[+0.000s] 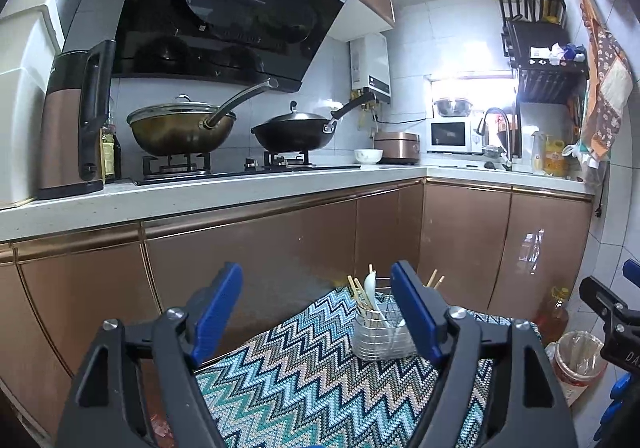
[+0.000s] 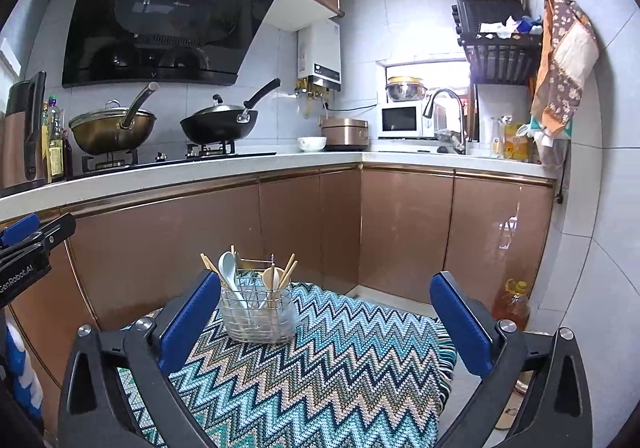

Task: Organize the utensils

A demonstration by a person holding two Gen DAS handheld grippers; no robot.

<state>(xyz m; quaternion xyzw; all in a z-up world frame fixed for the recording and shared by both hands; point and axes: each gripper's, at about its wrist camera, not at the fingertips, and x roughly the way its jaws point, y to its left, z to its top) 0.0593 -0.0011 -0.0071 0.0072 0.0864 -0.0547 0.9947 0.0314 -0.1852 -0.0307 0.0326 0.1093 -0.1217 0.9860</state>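
Observation:
A wire utensil holder (image 2: 258,314) stands on a zigzag-patterned cloth (image 2: 340,368). It holds a white spoon (image 2: 229,268), a wooden spoon (image 2: 272,280) and several chopsticks (image 2: 288,268). It also shows in the left wrist view (image 1: 380,334), partly behind a blue pad. My left gripper (image 1: 318,312) is open and empty, above the cloth and short of the holder. My right gripper (image 2: 326,312) is open and empty, with the holder near its left pad (image 2: 188,322). Each gripper shows at the edge of the other's view.
Copper cabinet fronts (image 2: 304,232) stand behind the cloth under a white counter (image 2: 200,176) with two woks (image 2: 218,126) on a hob. An oil bottle (image 2: 512,304) stands on the floor at right, by a lined bin (image 1: 580,360).

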